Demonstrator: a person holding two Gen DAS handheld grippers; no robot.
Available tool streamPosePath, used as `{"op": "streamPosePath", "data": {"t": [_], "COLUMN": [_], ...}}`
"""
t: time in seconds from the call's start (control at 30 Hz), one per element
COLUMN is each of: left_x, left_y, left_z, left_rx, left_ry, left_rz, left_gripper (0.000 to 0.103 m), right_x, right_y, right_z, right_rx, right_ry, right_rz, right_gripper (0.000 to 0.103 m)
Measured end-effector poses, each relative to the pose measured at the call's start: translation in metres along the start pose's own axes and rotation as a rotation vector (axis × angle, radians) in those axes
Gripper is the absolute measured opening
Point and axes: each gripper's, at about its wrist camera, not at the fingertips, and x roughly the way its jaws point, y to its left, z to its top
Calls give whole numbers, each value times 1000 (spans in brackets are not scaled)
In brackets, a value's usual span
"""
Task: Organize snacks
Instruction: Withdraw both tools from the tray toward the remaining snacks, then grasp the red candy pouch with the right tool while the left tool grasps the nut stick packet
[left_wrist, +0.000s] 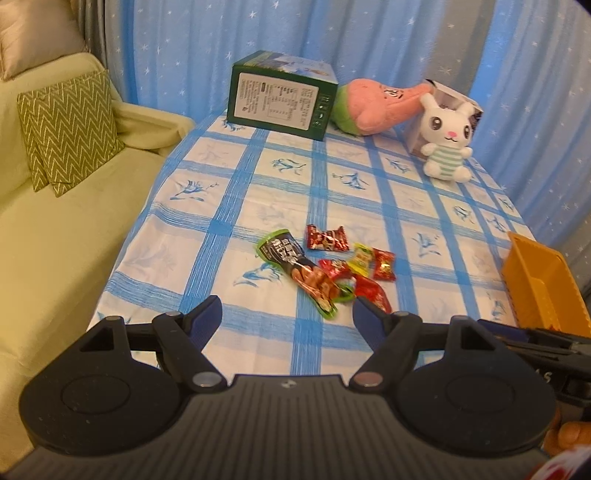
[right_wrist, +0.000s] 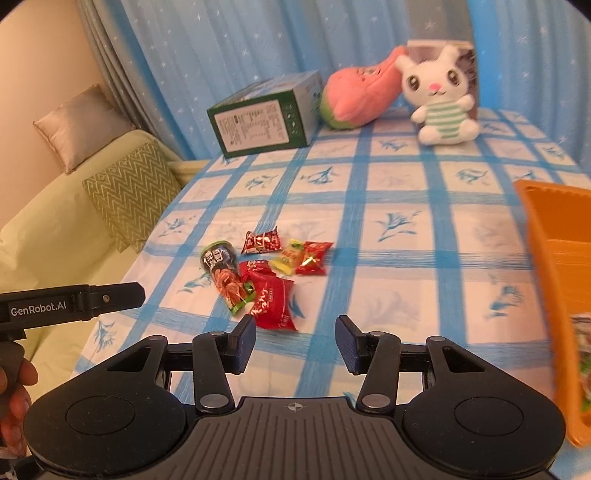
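A: Where do the snacks lie from the two tools?

B: In a loose cluster on the checked tablecloth (left_wrist: 229, 206), ahead of both. From the left gripper (left_wrist: 287, 314) the heap sits just beyond the fingertips and a little toward its right finger. From the right gripper (right_wrist: 295, 334) it lies ahead and off to the left, with the big red packet (right_wrist: 274, 303) nearly touching the left fingertip.

A: And the jaws?

B: Both stand apart with nothing between them — the left pair wider, the right pair about half spread. Neither holds a snack.

A: Which hand is better placed?

B: I'd say the right for that red packet, since it is the nearest piece. The long green-edged packet (left_wrist: 301, 275) suits the left better; its long axis runs diagonally from far-left to near-right in the left view, so the jaws would want to close across its narrow width rather than along it.

A: Where would things go?

B: Presumably the orange bin (right_wrist: 546, 266) at the right edge of the table, close by the right gripper. Something pale seems to lie inside it already, though the blur there keeps me from naming it.

A: The small ones?

B: A dark red candy (left_wrist: 327, 238), a yellow one (left_wrist: 362, 258) and more red ones, touching or overlapping — picking one cleanly looks fiddly.
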Motion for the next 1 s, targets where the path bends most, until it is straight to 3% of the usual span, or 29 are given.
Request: {"op": "streamPosePath", "data": {"t": [0.5,0.6,0.73,0.83,1.0], "left_x": [70,77,83,86,96], "left_y": [13,19,22,22,14], "left_z": [19,16,12,12,10], "left_rx": [-57,-74,-76,-87,-85], "left_ry": [-14,2,20,30,56], "left_rz": [3,1,-5,-28,-62], "left_gripper": [75,74,73,70,62], "right_x": [88,97,102,98,82], "right_y": [-1,-3,-3,0,-6], "right_z": [15,17,15,14,17], "right_rx": [-27,-20,-21,-41,-70], "right_ry": [62,70,78,64,-19], "right_rz": [102,111,123,94,-24], "right_gripper": [48,37,31,27,26]}}
